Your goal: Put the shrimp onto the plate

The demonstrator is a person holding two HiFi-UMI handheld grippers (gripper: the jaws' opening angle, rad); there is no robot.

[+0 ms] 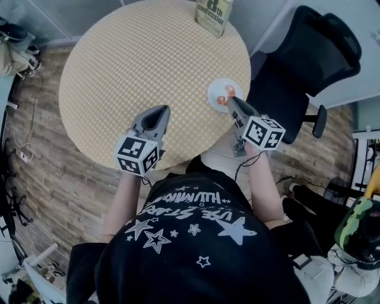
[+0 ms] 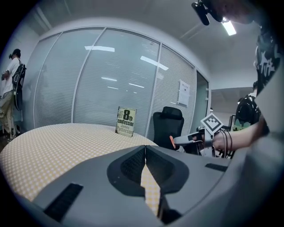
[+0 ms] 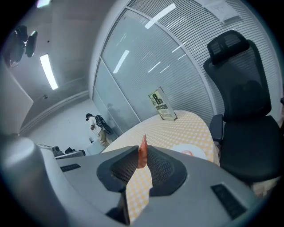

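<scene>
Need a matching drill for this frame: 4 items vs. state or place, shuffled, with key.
Items
1. left gripper
2. right gripper
3. plate
4. book

States or places
A. stands upright at the far edge of the table
B. shut on a shrimp
C. lies flat near the table's right edge
D. shut, nothing between the jaws

Pairs: 1-D, 2-B, 3-C, 4-A
</scene>
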